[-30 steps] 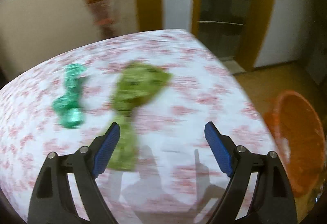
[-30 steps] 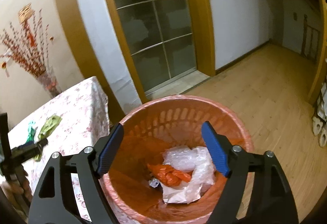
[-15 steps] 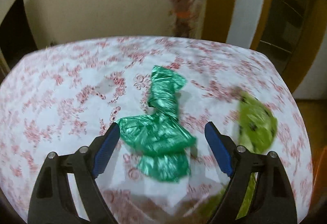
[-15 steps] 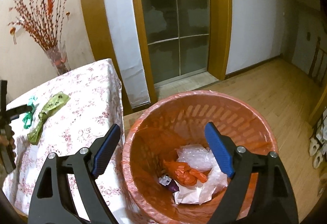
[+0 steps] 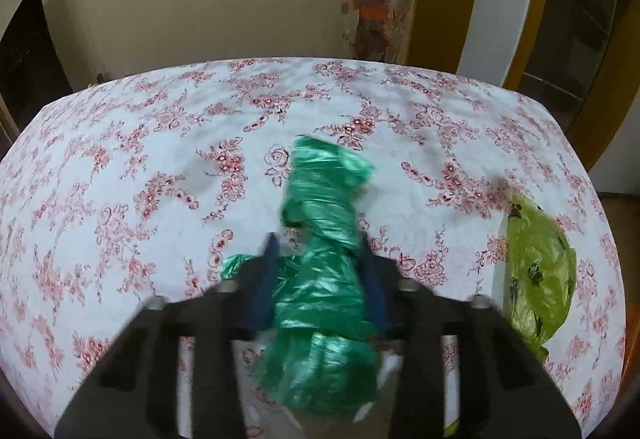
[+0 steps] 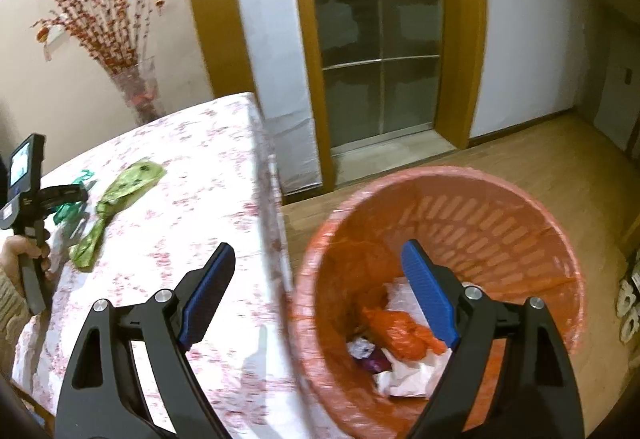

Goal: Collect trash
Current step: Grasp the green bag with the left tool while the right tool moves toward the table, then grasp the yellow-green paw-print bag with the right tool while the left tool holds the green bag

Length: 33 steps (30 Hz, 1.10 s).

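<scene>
The left gripper [image 5: 320,271] fingers clamp a green bag [image 5: 324,279] on the desk [image 5: 140,159]. The right gripper [image 6: 320,295] fingers gape above an orange bin [image 6: 500,207].

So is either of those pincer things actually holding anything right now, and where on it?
The left gripper is closed around the dark green plastic bag, pinching its twisted middle. The right gripper is open and holds nothing.

Left tongs [image 5: 320,271] pinched nearly closed; right tongs [image 6: 318,287] spread wide.
</scene>
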### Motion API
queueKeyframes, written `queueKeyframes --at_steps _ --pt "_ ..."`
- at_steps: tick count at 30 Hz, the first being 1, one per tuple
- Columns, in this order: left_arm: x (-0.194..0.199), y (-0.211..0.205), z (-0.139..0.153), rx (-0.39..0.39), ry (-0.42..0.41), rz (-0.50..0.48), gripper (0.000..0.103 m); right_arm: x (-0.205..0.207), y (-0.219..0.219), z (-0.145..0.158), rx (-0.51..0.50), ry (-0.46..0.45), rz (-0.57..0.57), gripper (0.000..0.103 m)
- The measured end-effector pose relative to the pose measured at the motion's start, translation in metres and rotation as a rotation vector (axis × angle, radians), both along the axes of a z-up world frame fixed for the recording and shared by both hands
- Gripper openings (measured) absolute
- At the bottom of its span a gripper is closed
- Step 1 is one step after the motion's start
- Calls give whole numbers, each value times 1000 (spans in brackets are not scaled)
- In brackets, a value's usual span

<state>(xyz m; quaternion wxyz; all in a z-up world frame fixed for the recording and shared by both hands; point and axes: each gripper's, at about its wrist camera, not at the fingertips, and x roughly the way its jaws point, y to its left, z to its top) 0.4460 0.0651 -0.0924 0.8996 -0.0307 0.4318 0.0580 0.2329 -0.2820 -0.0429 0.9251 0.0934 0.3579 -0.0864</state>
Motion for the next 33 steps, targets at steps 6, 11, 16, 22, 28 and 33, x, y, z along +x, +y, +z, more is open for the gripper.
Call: queueKeyframes --at_steps 6,11,16,22,28,33 --pt "-13 27 2 -13 -8 4 22 19 35 5 51 -3 100 84" --pt "-32 59 9 -17 -30 24 22 47 79 5 93 22 213 84" --pt "-51 91 19 -18 -51 48 23 79 127 -1 121 50 303 73" --pt "-67 118 26 -26 -70 59 23 125 186 -18 137 124 344 58" --pt "-76 126 25 -42 -66 48 23 147 213 -35 46 172 323 50" --pt "-78 122 23 -56 -56 34 23 147 208 -47 7 187 292 17"
